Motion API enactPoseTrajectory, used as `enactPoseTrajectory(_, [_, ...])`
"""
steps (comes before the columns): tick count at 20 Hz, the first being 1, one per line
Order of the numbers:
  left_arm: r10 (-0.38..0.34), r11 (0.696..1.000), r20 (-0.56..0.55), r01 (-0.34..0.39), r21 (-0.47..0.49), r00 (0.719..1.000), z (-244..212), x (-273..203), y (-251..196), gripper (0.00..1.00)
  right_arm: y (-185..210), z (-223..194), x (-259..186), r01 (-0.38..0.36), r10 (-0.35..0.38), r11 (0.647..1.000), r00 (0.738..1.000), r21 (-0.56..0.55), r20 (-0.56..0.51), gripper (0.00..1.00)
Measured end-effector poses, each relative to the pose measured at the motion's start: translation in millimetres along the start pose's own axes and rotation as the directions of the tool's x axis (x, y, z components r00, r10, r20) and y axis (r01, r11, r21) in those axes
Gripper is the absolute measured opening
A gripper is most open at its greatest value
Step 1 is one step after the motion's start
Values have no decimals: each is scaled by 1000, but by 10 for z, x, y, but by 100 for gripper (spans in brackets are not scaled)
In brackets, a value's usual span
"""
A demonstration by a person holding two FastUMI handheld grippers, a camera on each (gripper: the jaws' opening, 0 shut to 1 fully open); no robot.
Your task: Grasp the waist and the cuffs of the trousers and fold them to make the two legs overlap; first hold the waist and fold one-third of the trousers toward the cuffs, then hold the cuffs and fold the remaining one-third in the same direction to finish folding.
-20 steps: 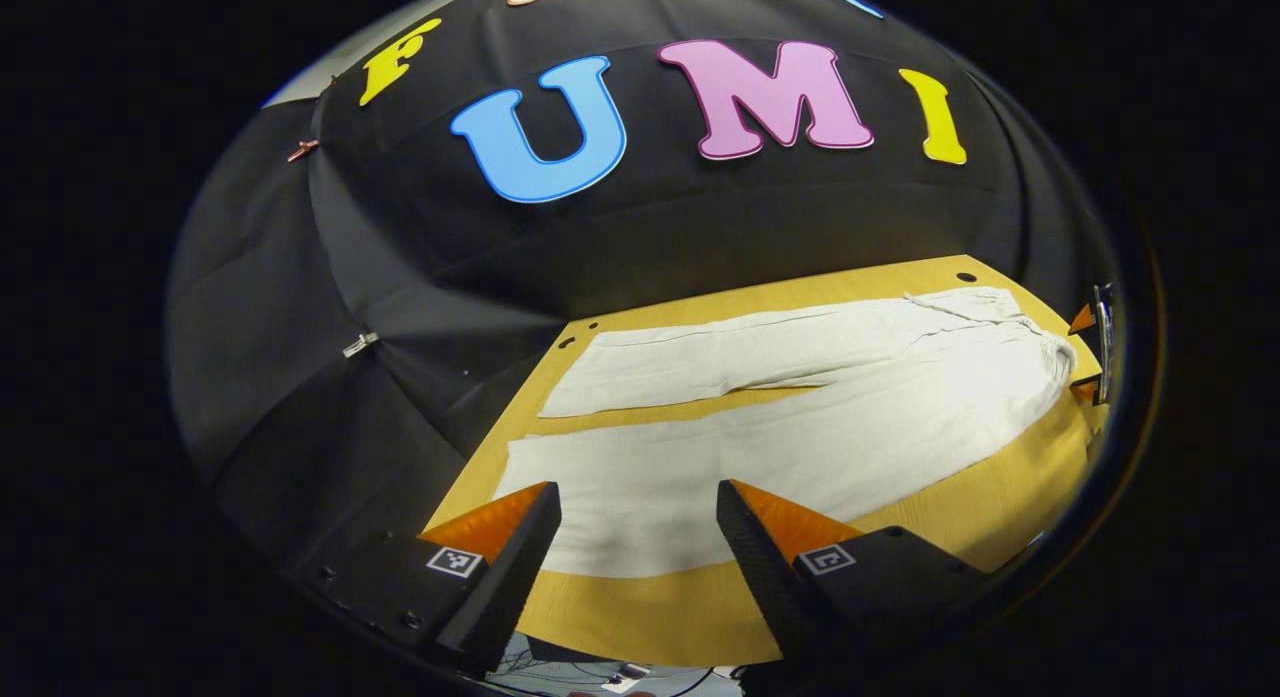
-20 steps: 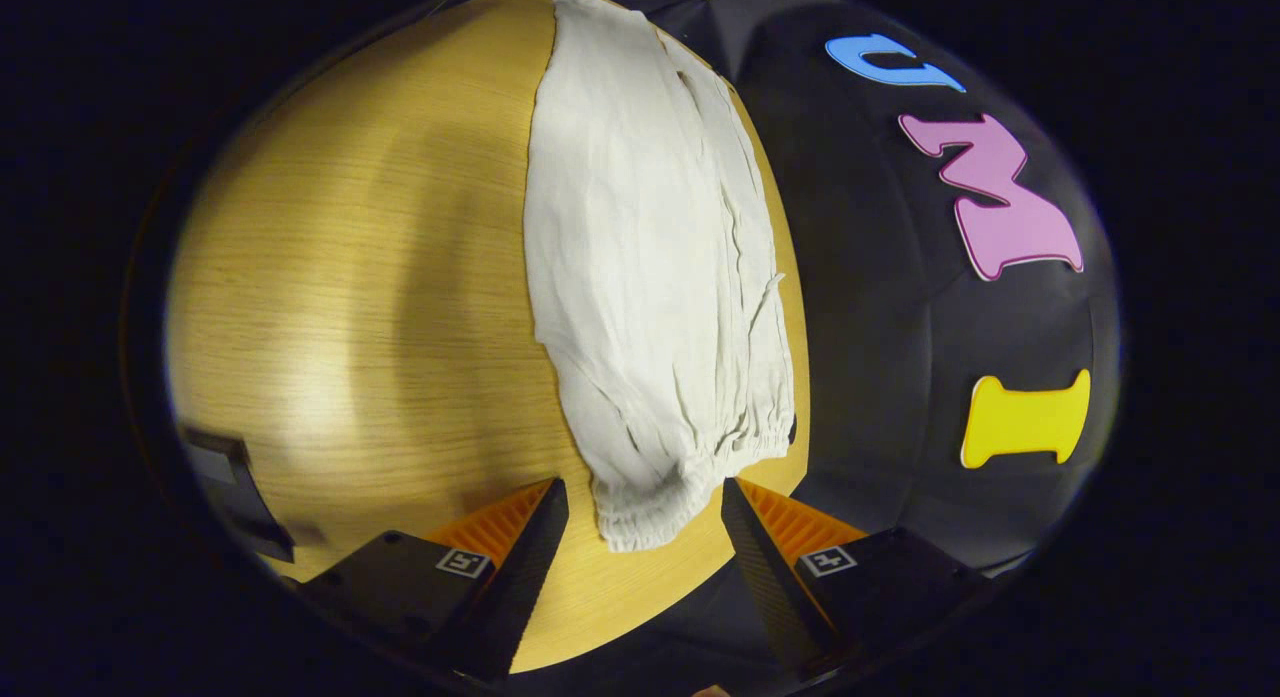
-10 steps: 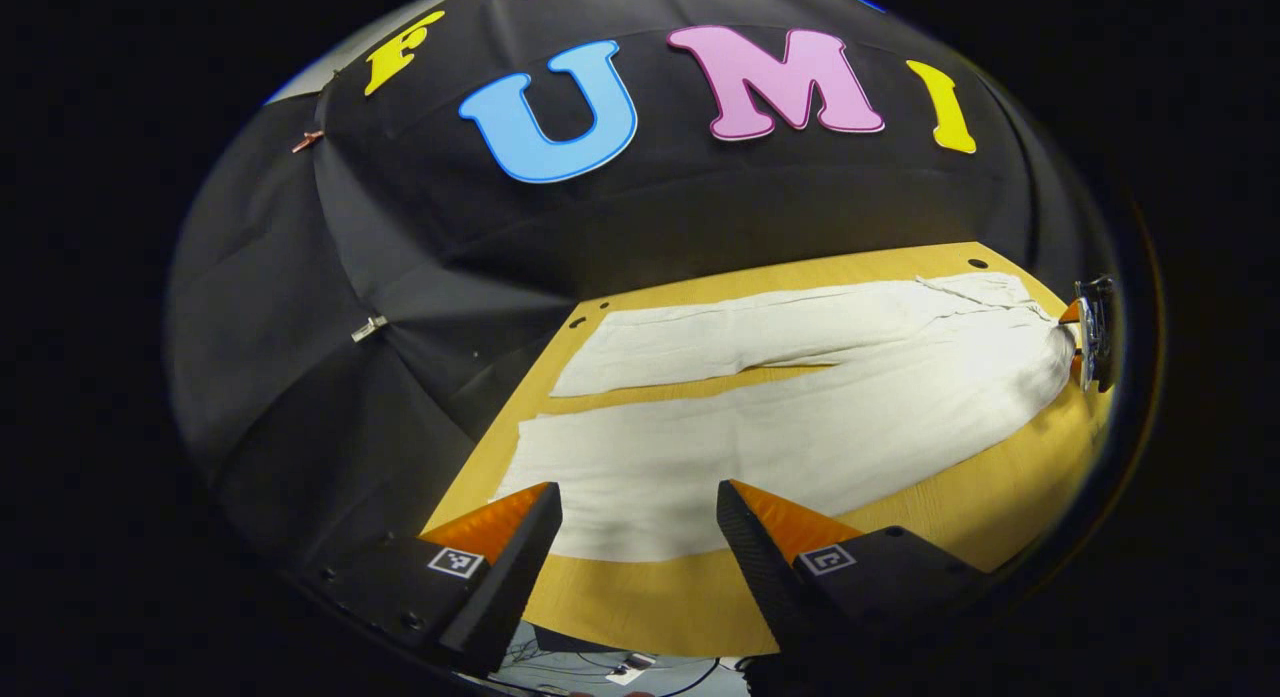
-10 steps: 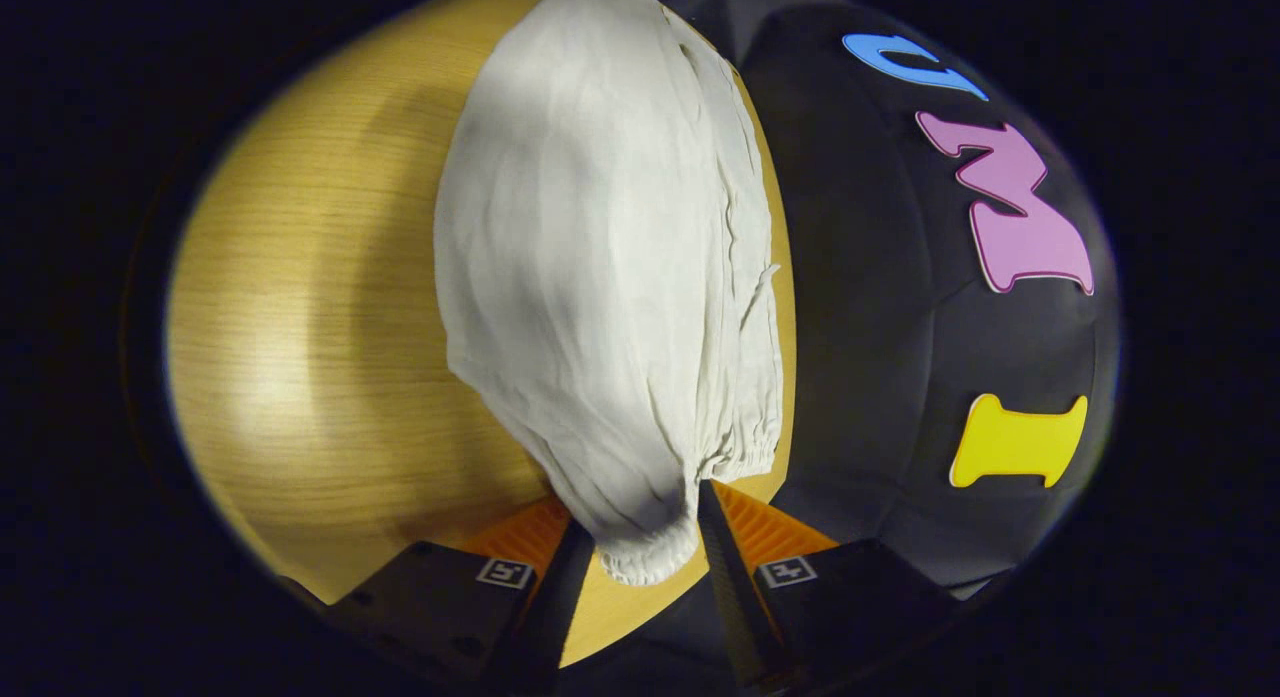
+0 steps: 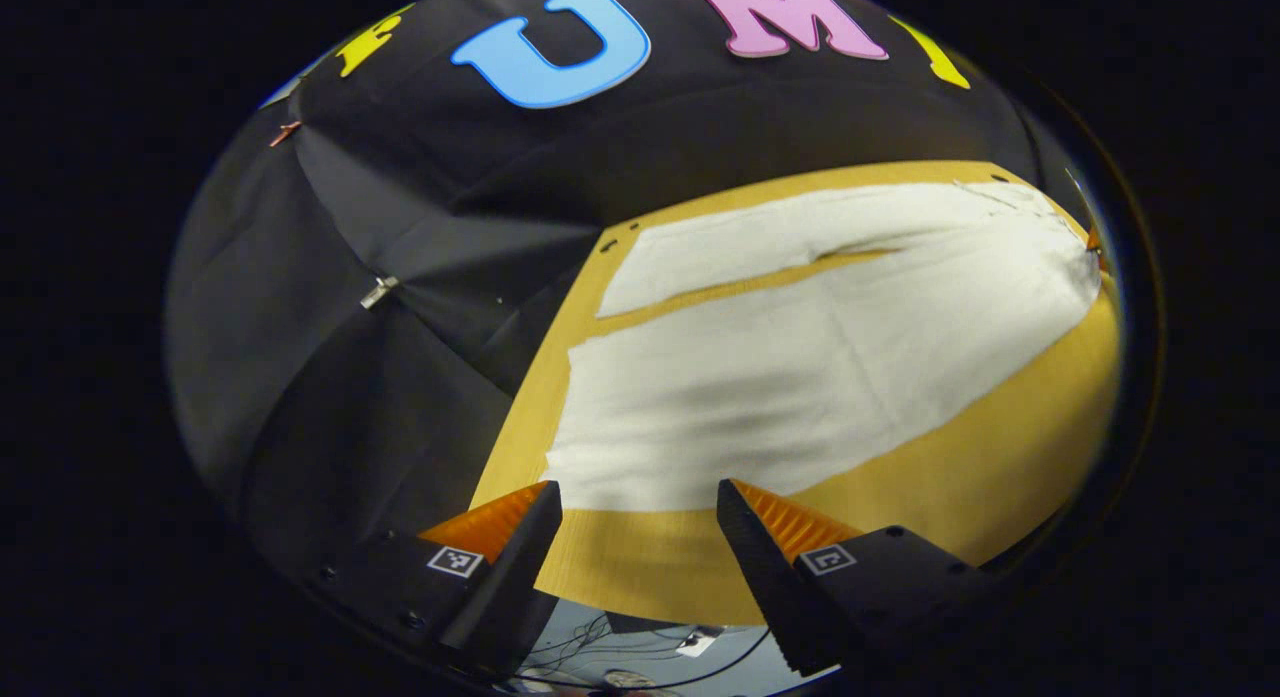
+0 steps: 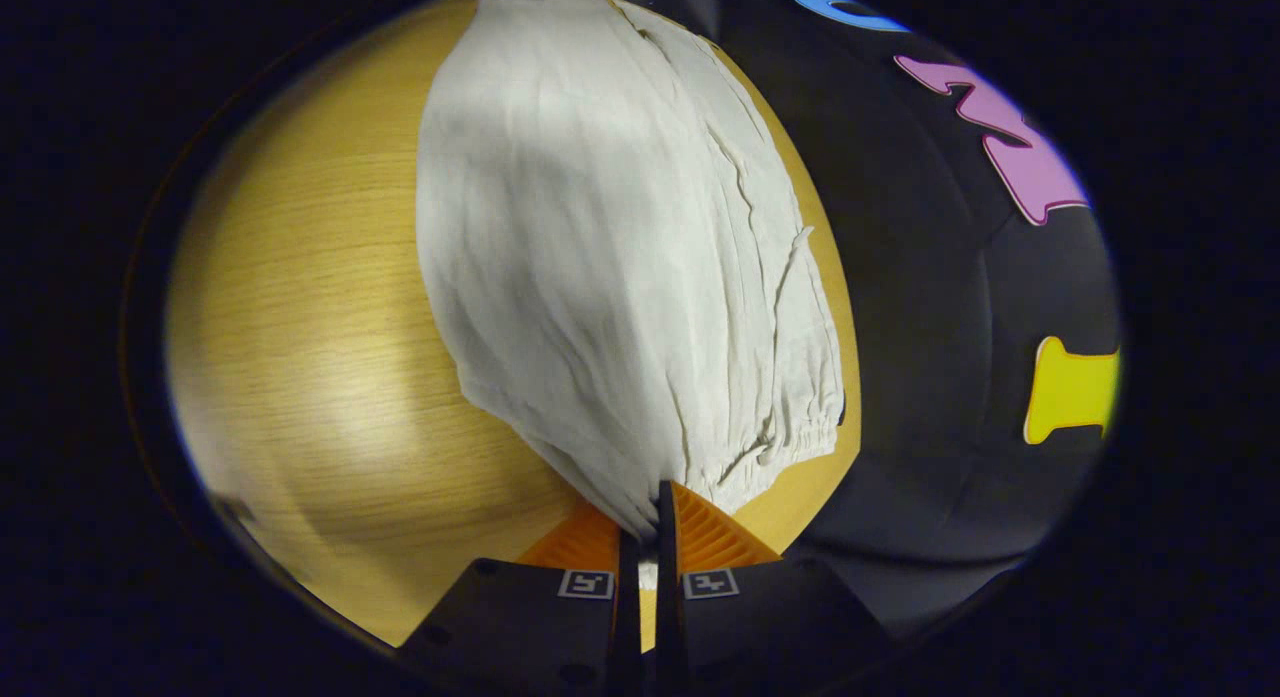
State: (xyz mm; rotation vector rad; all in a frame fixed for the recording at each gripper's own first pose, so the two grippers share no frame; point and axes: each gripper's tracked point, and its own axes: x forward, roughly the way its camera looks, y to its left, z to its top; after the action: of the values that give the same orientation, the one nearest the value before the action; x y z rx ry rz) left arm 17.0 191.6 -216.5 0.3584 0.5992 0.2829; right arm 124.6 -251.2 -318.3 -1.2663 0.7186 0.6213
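One wooden table (image 5: pixel 1000 497), tan w/ visible grain, takes up the lower right of the left gripper view and the left half of the right gripper view. Black cloth wall (image 5: pixel 400 277) stands behind it, upper left of the left gripper view.

One pair of off-white trousers (image 5: pixel 800 377) lies spread on the table. In the left gripper view, 2 legs run from the frame's right toward the centre: a nearer, wider leg in mid-frame and a farther, narrower leg (image 5: pixel 780 242) above it, w/ a thin strip of bare table between them. The nearer leg's cuff (image 5: pixel 585 447) sits at centre, just above the left gripper's fingers. In the right gripper view the trousers (image 6: pixel 600 257) stretch from top centre down to bottom centre, wrinkled, w/ the gathered elastic waist (image 6: pixel 790 442) at lower right of the cloth.

2 grippers. Left gripper (image 5: pixel 635 522), bottom centre of its view: fingers spread wide apart, nothing between them, just short of the cuff, over bare table at the near edge. Right gripper (image 6: pixel 650 522), bottom centre of its view: fingers pressed together, pinching a corner of the waist; cloth bunches into folds that fan up from the pinch.

Small items: 1 metal clip (image 5: pixel 377 292) on the wall, left of the left gripper view; 2 small holes (image 5: pixel 608 245) in the table's far corner.
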Motion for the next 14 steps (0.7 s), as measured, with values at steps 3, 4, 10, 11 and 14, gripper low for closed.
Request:
enactPoseTrajectory(3, [22, 981, -16, -18, 193, 1000, -237, 146, 247, 98, 2, 13, 44, -76, 76, 997, 997, -25, 3, 5])
enactPoseTrajectory(4, [18, 972, -22, -12, 236, 1000, -301, 203, 300, 98, -2, 20, 44, -75, 75, 996, 997, -37, 3, 5])
enactPoseTrajectory(10, [67, 853, -43, -34, 521, 997, -682, 493, 713, 98, 12, 13, 28, -60, 59, 995, 998, -85, -21, 5])
enactPoseTrajectory(11, [66, 840, -50, -29, 542, 997, -718, 552, 748, 98, 15, 8, 29, -57, 55, 994, 998, -88, -25, 5])
enactPoseTrajectory(14, [58, 737, -5, -39, 675, 998, -654, 823, 838, 98, 16, 12, 29, -49, 46, 992, 998, -120, -33, 5])
